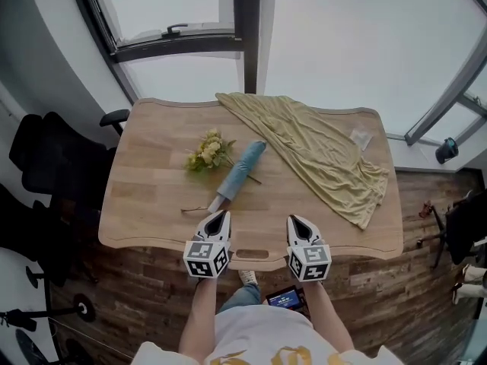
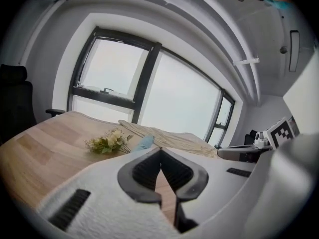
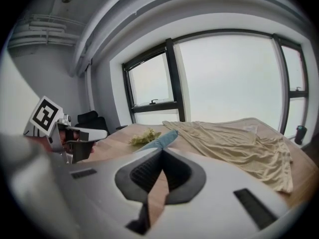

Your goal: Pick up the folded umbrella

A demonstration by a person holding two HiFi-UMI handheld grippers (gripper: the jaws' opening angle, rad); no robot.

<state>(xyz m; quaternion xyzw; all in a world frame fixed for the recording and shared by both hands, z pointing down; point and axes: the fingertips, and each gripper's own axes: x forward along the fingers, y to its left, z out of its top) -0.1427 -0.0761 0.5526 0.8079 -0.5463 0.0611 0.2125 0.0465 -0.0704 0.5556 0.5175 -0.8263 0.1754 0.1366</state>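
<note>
Nearest me, over the near edge of the wooden table (image 1: 144,204), I hold my left gripper (image 1: 220,216) and right gripper (image 1: 296,220) side by side, each with its jaws pressed together on nothing. Just beyond the left one lies the folded umbrella (image 1: 240,173), blue, angled toward the far right. Beside its far end, on the left, sit yellow flowers (image 1: 207,152). An olive cloth (image 1: 327,154) spreads over the far right.
</note>
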